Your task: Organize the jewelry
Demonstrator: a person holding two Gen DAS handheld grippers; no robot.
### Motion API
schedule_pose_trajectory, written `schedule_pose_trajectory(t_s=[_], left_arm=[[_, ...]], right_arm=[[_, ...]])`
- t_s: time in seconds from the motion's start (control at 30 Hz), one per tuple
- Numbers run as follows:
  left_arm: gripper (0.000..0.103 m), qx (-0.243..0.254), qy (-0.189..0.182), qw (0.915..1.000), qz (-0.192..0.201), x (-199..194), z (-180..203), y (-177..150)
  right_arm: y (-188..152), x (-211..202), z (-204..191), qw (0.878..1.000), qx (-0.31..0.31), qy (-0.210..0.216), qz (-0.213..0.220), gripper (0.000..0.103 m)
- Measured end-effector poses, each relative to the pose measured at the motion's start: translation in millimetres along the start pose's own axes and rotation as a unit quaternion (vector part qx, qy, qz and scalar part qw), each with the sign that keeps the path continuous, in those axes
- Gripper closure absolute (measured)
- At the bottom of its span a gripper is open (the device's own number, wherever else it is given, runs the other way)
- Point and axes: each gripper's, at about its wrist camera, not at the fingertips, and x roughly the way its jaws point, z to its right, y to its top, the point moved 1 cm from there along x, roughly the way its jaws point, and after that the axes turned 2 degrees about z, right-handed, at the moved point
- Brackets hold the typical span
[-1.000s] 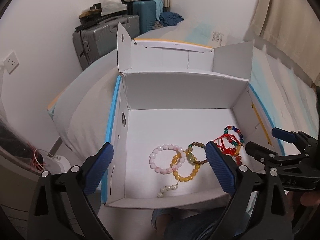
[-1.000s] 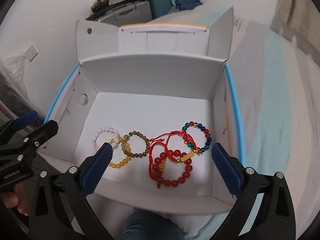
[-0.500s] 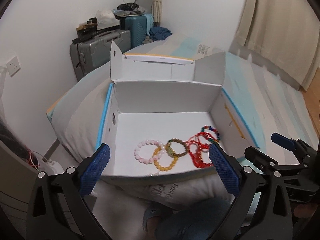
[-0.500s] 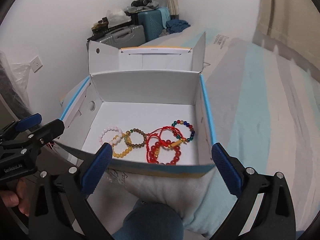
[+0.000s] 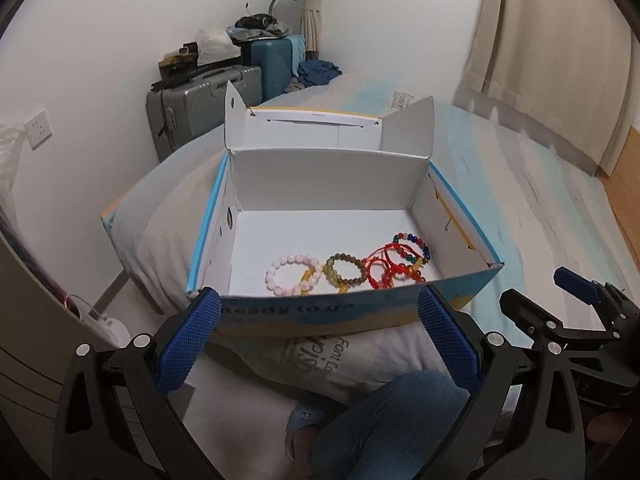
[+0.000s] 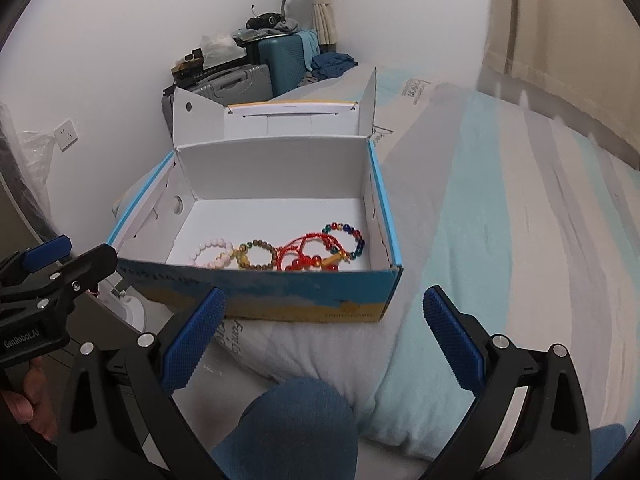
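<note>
bracelets point(image 5: 348, 266) bunched in a row on the floor of the open cardboard box point(image 5: 344, 312), ahead of and below both grippers, probably gathered there to keep loose beads from scattering over the bed point(image 6: 500, 220). left gripper point(image 5: 318, 338) spread wide and empty, hanging short of the near wall. right gripper point(image 6: 324, 340) likewise splayed and holding nothing, level with it, likely because no bracelet is being handled just now.
</note>
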Motion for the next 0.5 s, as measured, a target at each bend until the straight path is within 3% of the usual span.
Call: schedule_pose_trajectory(t_s=[0.5], left_arm=[[0.006, 0.016, 0.013, 0.9998, 0.003, 2.7, 3.0, -7.3]], right_arm=[[-3.1, -2.7, -5.8, 1.0, -0.005, 0.004, -0.01, 0.008]])
